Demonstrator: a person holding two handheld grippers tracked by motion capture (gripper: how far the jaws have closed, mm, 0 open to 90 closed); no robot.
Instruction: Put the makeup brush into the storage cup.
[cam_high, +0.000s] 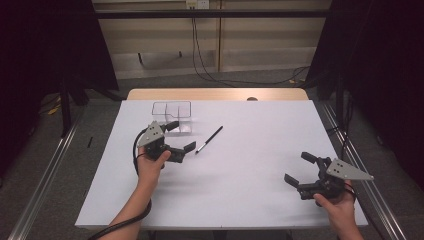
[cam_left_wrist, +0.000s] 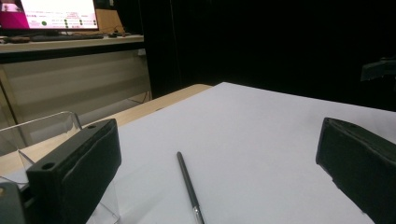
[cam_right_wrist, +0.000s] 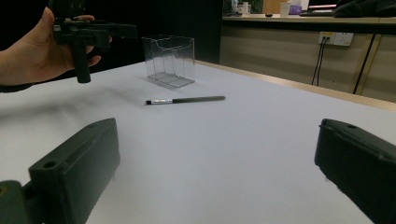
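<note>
A slim black pen with a silver tip lies flat on the white table. Just behind it stands a clear plastic box. My left gripper hangs open just left of the pen, nothing between its jaws; in the left gripper view the pen lies ahead between them. My right gripper is open and empty near the table's right front corner, and its view shows the left hand holding the other gripper.
The table's wooden far edge shows beyond the white sheet. Black curtains flank both sides, and cables trail on the floor behind. A lit monitor sits on a far counter.
</note>
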